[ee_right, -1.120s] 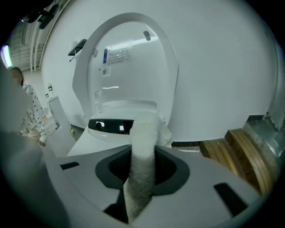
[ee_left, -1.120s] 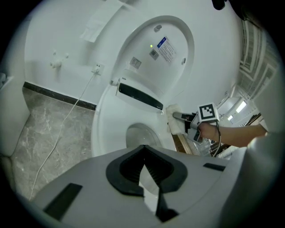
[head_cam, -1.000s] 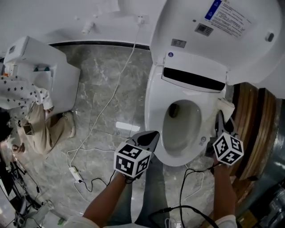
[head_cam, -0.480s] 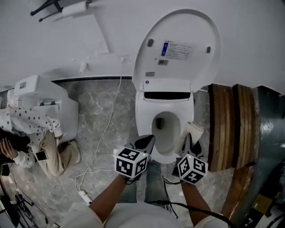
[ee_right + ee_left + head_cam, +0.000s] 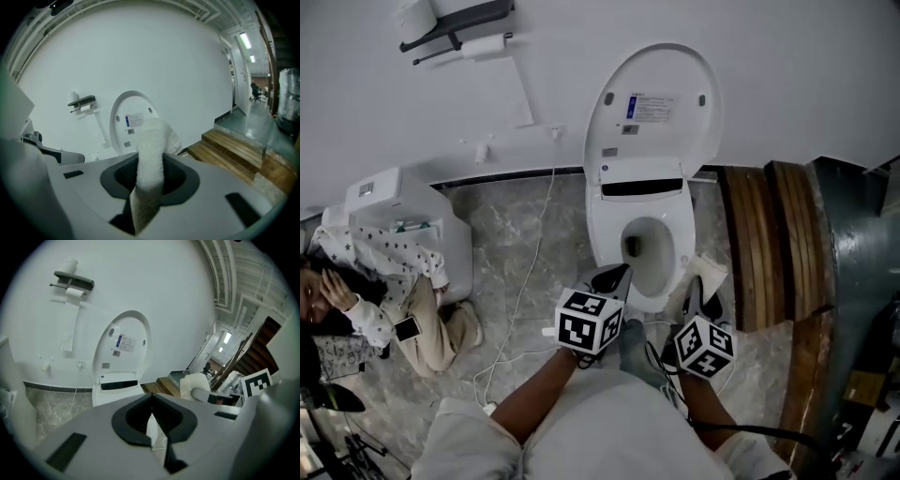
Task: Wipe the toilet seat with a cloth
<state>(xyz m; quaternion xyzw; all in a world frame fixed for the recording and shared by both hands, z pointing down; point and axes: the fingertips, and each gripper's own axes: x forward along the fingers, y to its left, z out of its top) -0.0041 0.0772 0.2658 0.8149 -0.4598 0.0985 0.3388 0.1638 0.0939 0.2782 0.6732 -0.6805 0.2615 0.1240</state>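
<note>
The white toilet (image 5: 605,234) stands at mid frame in the head view with its lid (image 5: 652,108) raised against the wall. My right gripper (image 5: 698,295) is shut on a white fluffy cloth (image 5: 710,272), held near the bowl's front right. In the right gripper view the cloth (image 5: 151,154) stands up out of the right gripper (image 5: 149,187) and covers part of the lid (image 5: 123,117). My left gripper (image 5: 612,278) hovers at the bowl's front left, shut and holding nothing. In the left gripper view the left gripper (image 5: 151,420) points at the lid (image 5: 124,345), with the cloth (image 5: 194,383) at right.
A person (image 5: 394,300) crouches at the left beside a white box-like unit (image 5: 412,220). A white cable (image 5: 520,291) runs across the marble floor. Wooden steps (image 5: 764,244) lie right of the toilet. A paper holder (image 5: 455,28) hangs on the wall.
The head view has pulled back, so the toilet looks smaller and farther. Both grippers have drawn back from the bowl; the right one took the cloth off the seat's right side.
</note>
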